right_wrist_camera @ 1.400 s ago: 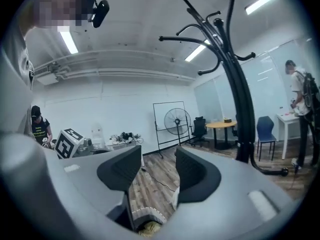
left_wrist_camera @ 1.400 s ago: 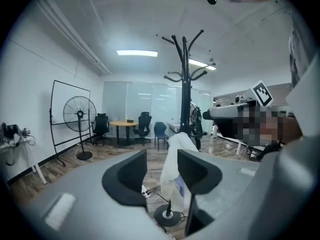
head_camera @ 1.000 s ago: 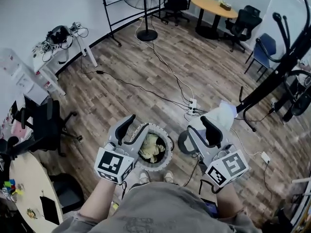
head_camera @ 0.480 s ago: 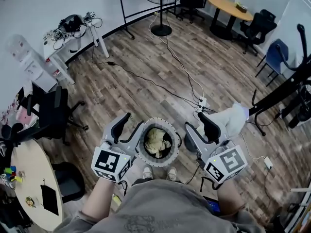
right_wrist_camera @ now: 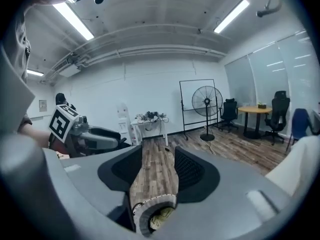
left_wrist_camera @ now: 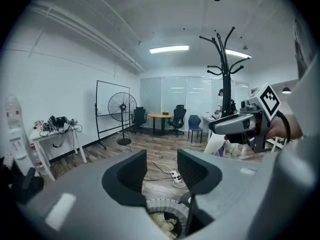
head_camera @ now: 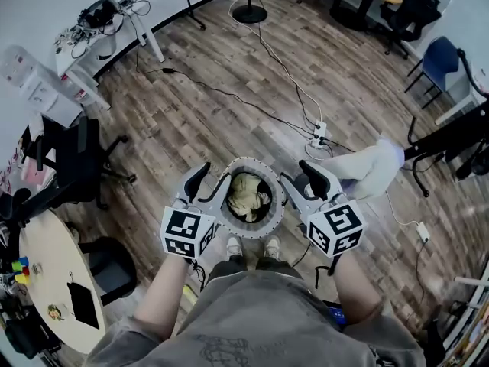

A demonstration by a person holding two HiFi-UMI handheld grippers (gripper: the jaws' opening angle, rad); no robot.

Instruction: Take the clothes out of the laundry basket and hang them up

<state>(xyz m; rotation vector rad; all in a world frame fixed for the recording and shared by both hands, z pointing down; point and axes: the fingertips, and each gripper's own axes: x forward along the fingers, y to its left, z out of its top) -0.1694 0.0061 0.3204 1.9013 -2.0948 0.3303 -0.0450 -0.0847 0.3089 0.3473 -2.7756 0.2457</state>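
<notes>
A round laundry basket (head_camera: pixel 273 186) with a pale perforated rim stands on the wooden floor at the person's feet. A crumpled yellowish garment (head_camera: pixel 246 193) lies inside it. My left gripper (head_camera: pixel 212 179) hovers over the basket's left rim, open and empty. My right gripper (head_camera: pixel 300 177) hovers over the right rim, also open and empty. In the left gripper view the basket (left_wrist_camera: pixel 161 205) shows low between the jaws of the left gripper (left_wrist_camera: pixel 162 171). The right gripper view shows the right gripper (right_wrist_camera: pixel 155 171) above the basket (right_wrist_camera: pixel 146 207) and garment (right_wrist_camera: pixel 162 216).
A black coat rack (head_camera: pixel 451 132) stands at the right with a white garment (head_camera: pixel 370 170) at its foot. A power strip (head_camera: pixel 319 132) with cables lies beyond the basket. An office chair (head_camera: pixel 76 167) and a round table (head_camera: pixel 46 281) are at the left.
Both grippers have sunk and closed in on the basket, now flanking its rim. The head camera has tilted further down, so the basket sits nearer the middle.
</notes>
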